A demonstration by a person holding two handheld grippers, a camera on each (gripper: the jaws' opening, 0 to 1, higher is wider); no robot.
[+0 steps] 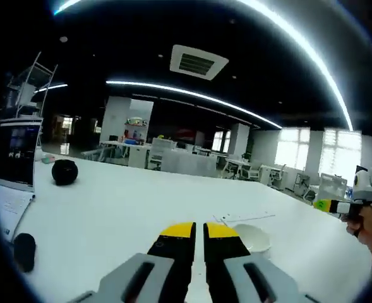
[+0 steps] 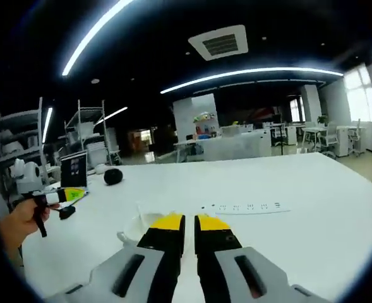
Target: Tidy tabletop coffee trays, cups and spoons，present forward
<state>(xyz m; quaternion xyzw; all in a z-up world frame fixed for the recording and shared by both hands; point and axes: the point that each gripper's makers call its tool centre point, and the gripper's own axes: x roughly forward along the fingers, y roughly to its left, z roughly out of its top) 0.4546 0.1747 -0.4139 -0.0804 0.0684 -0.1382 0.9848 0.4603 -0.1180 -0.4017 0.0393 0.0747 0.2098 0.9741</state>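
White round ceramic cup (image 1: 252, 238) sits on the white tabletop (image 1: 129, 202), just beyond and slightly right of the left gripper (image 1: 198, 231) tips in the left gripper view; part of it hidden behind the right jaw. In the right gripper view the same cup (image 2: 137, 228) lies just past the right gripper (image 2: 190, 222) tips, to their left, with a thin white spoon handle (image 2: 139, 209) sticking up from it; its handle side faces the camera. Both grippers have yellow-tipped black jaws drawn together, only a narrow slit between, holding nothing. White power strip (image 2: 246, 207) lies flat beyond the cup to the right. Black round object (image 2: 113, 177) sits further back, near an open laptop (image 2: 74, 169). Small black item (image 1: 24, 250) rests by the laptop edge.
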